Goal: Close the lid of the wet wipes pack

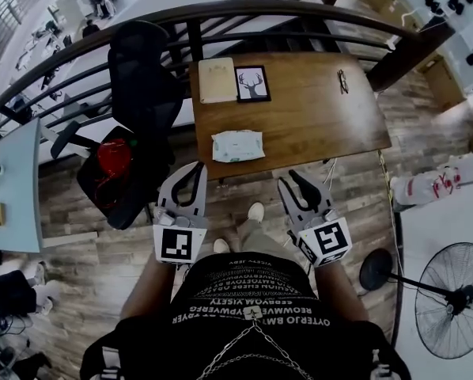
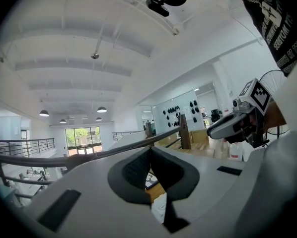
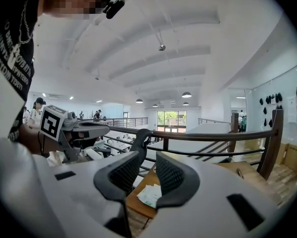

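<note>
**Both tongs held back from the worktop, wipes pack lying untouched**

The wet wipes pack (image 1: 238, 146) lies flat near the front edge of the wooden worktop (image 1: 315, 117), a little left of the frame's centre in the head view. Nothing touches it. Its lid cannot be read as open or closed from this height.

The left tongs (image 1: 195, 169) sit at lower centre-left of the head view, below the worktop's front edge and over the plank floor (image 1: 102, 244), well apart from the pack. In the left gripper view, the left tongs (image 2: 149, 150) have their dark ribbed pads meeting at the tips, with nothing gripped. A sliver of the white pack (image 2: 159, 207) shows below them in the distance.

The right tongs (image 1: 298, 179) are at lower centre-right of the head view, also short of the worktop. In the right gripper view, the right tongs (image 3: 148, 167) stand a narrow gap apart and hold nothing. The pack (image 3: 151, 195) appears through and under that gap, farther off on the worktop's corner.

Toward the back of the worktop, in the upper centre of the head view, a beige notebook (image 1: 217, 80) lies just beside a framed deer picture (image 1: 252, 84). A black office chair (image 1: 145, 85) stands at the worktop's left. A dark curved railing (image 1: 260, 10) runs across the top of the frame, and a floor fan (image 1: 456, 295) fills the lower right corner.
</note>
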